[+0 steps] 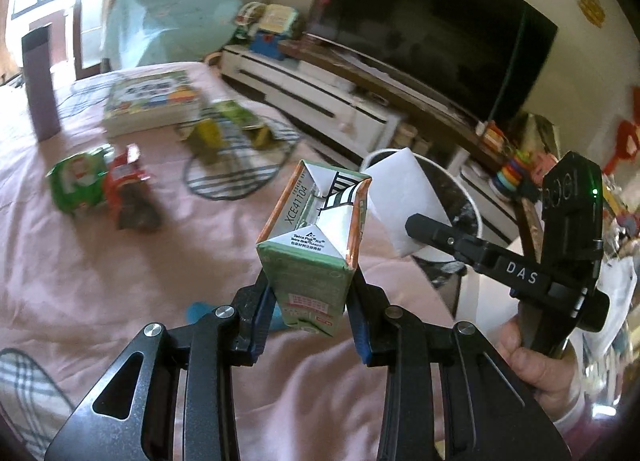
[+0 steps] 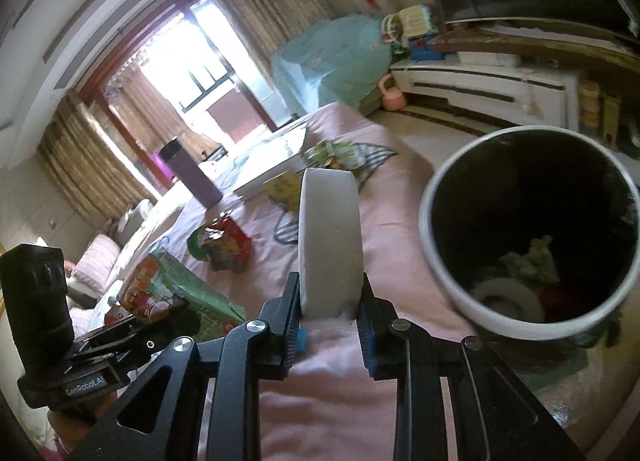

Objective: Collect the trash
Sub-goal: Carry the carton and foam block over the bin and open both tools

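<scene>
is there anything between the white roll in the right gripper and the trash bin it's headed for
Nothing visible. In the right wrist view the white roll sits clamped in the right gripper, and the trash bin stands open-mouthed just beside it. Only bare pink bedcover lies between them.

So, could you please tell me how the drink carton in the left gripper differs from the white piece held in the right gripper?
The drink carton is a green printed box with folded flaps and lettering on its end; the white piece is plain and unprinted.
The carton has sharp corners and flat faces; the white piece shows a rounded top edge.
Both are pinched between gripper pads, the carton in the left gripper, the white piece in the right gripper, near the bin.
</scene>
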`<action>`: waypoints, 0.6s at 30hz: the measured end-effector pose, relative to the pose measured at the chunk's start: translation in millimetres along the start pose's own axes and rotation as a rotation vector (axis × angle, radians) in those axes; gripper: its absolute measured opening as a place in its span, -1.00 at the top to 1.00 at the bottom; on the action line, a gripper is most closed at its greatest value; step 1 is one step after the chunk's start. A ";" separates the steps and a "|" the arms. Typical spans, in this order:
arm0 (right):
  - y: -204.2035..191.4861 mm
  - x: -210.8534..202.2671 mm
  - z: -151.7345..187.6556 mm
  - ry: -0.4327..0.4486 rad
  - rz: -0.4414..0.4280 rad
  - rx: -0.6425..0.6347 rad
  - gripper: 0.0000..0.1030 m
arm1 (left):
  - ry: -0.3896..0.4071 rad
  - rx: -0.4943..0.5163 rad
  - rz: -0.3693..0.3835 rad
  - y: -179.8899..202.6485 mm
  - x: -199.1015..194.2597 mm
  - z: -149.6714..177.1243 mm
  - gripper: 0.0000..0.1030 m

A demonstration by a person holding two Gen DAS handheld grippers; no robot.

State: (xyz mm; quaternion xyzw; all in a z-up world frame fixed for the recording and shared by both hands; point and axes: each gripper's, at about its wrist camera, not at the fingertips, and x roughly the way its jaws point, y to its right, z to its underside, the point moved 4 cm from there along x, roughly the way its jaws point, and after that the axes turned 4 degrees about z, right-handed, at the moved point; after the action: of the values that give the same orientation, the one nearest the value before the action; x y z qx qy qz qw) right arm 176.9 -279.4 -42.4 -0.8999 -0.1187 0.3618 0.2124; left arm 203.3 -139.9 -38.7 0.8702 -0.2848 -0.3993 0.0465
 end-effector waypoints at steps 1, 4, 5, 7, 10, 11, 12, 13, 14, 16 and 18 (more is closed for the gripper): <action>3.8 -3.5 -0.4 0.006 0.006 0.008 0.49 | -0.003 0.009 0.005 5.3 3.2 -2.2 0.38; 17.7 -12.3 -2.8 0.024 0.029 0.026 0.49 | -0.007 0.040 0.024 21.7 12.9 -9.4 0.38; 22.2 -15.2 -3.3 0.031 0.037 0.033 0.49 | -0.008 0.049 0.030 26.8 16.3 -12.2 0.38; 31.3 -20.7 -5.7 0.044 0.053 0.044 0.49 | -0.010 0.063 0.038 37.1 23.7 -16.9 0.38; 43.4 -28.1 -8.5 0.061 0.072 0.060 0.49 | -0.017 0.074 0.048 45.7 33.3 -22.1 0.38; 48.5 -31.1 -9.9 0.068 0.080 0.064 0.49 | -0.020 0.078 0.052 49.5 36.1 -23.3 0.38; 53.5 -33.6 -12.2 0.075 0.087 0.071 0.49 | -0.022 0.083 0.055 52.5 40.0 -25.9 0.38; 59.4 -37.6 -12.5 0.081 0.093 0.077 0.50 | -0.024 0.088 0.057 55.6 43.2 -28.1 0.38; 63.6 -39.2 -14.0 0.086 0.101 0.081 0.50 | -0.025 0.090 0.058 56.9 45.2 -27.3 0.38; 71.7 -41.7 -17.1 0.093 0.114 0.091 0.49 | -0.030 0.095 0.065 61.7 52.5 -31.2 0.38; 79.4 -44.0 -19.7 0.099 0.128 0.101 0.49 | -0.036 0.097 0.069 66.6 58.3 -34.1 0.38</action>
State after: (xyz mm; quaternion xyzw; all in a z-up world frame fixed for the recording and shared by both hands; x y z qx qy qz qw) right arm 164.3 -371.4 -40.4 -0.9105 -0.0321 0.3353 0.2398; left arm 227.6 -231.5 -34.1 0.8539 -0.3343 -0.3988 0.0129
